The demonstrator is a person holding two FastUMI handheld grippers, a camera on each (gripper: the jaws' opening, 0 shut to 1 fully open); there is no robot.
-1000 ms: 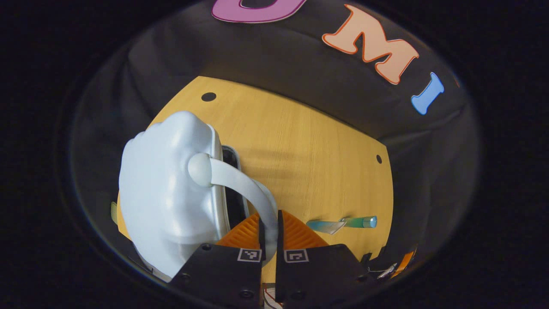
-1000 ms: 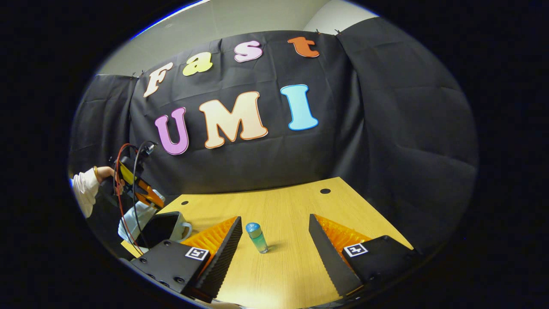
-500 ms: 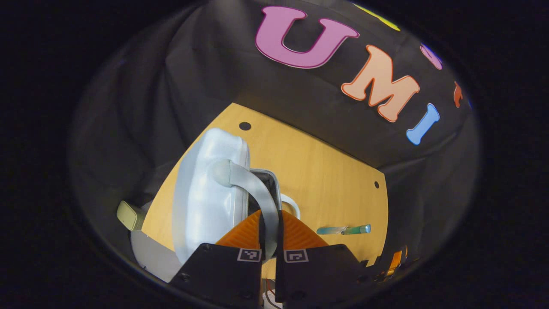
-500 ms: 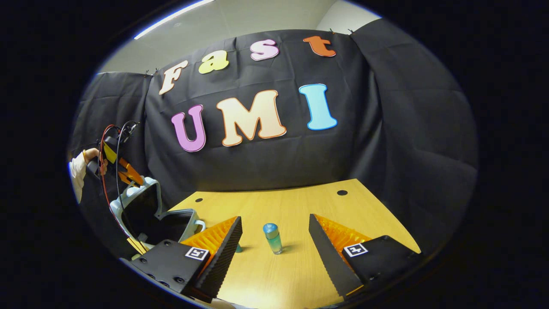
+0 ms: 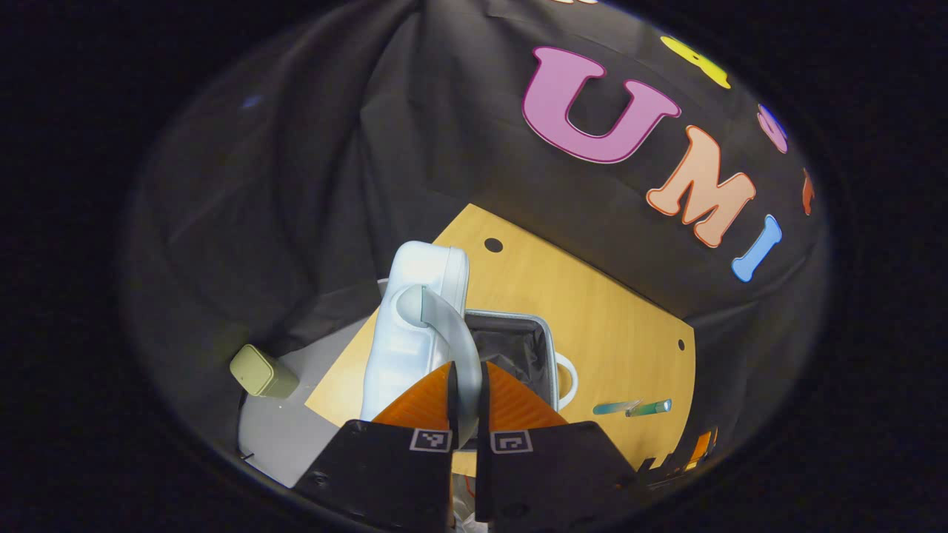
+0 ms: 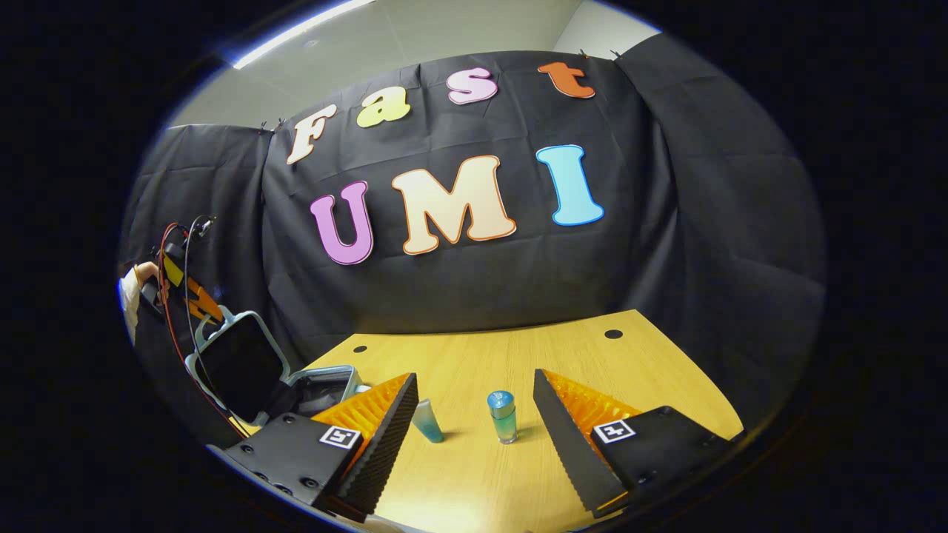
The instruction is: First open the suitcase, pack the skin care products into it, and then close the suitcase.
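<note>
A big wooden table point(image 6: 511, 355) with a yellow-brown top is seen in front of the black cloth wall point(image 6: 666, 244). At the table's left end a small pale blue hard-shell suitcase point(image 5: 415, 326) is seen standing open. Its lid is lifted almost straight up, and its dark lined inside point(image 5: 515, 352) is shown (the lid's dark inner side point(image 6: 237, 366) is seen in the right gripper view). The suitcase's curved pale blue handle point(image 5: 452, 337) is pinched between the two fingers of the left gripper point(image 5: 465, 396), whose jaws are pressed onto it from both sides. In the right gripper view that gripper is held up at the far left by a hand point(image 6: 144, 275) in a white sleeve, with red and black wires hanging down.

The right gripper point(image 6: 474, 437) is held low over the table, with its jaws spread wide apart and nothing between them touched. A small blue-green bottle with a blue cap point(image 6: 503, 417) is stood upright on the table between the fingers. A blue-green squeeze tube point(image 6: 427, 420) is seen just beside the left finger. On the grey floor point(image 5: 278, 437) a small olive-green box point(image 5: 261, 371) is seen.
</note>
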